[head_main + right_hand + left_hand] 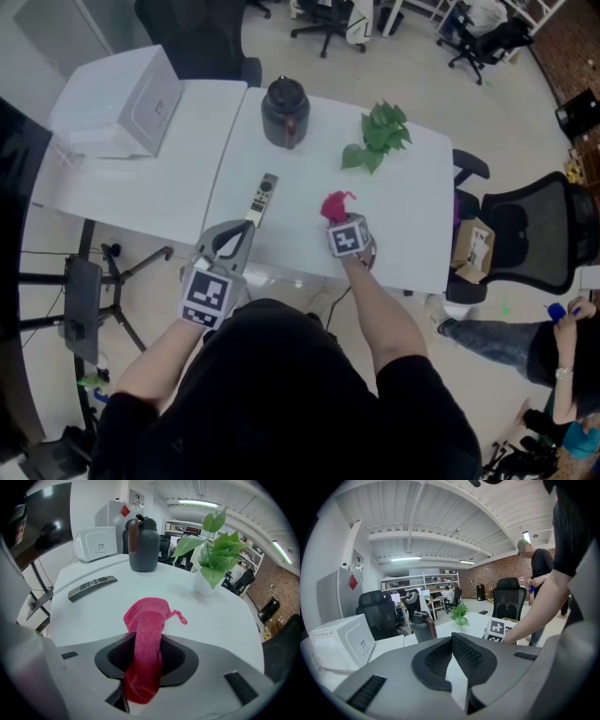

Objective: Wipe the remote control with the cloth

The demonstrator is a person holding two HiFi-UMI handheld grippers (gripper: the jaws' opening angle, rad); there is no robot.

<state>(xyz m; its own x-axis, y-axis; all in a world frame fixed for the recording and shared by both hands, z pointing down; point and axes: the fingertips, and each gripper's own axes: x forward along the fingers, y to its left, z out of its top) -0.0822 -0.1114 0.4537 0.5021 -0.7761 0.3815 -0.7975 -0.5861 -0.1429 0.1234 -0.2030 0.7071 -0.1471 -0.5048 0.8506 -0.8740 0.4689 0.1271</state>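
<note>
Grippers noted first. On the left gripper [246, 228] the jaws are pressed fully together and nothing is seen between them; only bare table shows past the closed pads in the left gripper view. Its tips are held by the near end of the remote control [262, 200]; whether contact is made cannot be told from the head view. On the right gripper [146, 641] the jaws are pinched on the cloth [149, 613]. A pink strip of it is run up between the pads, and the free end is bunched on the table [412, 187] just ahead.

Remote control: laid flat on the white table, lengthwise away from the person, to the left of the cloth and apart from it. No cloth is seen on it in any view.

Progress, as judged: the cloth is secured in the right gripper; wiping is not yet begun. Left to do: the cloth is to be carried across to the remote, the remote perhaps steadied by the left gripper, and its face rubbed along its length.

Also noted on the table, well clear: dark jug [285, 112], potted plant [380, 136].
</note>
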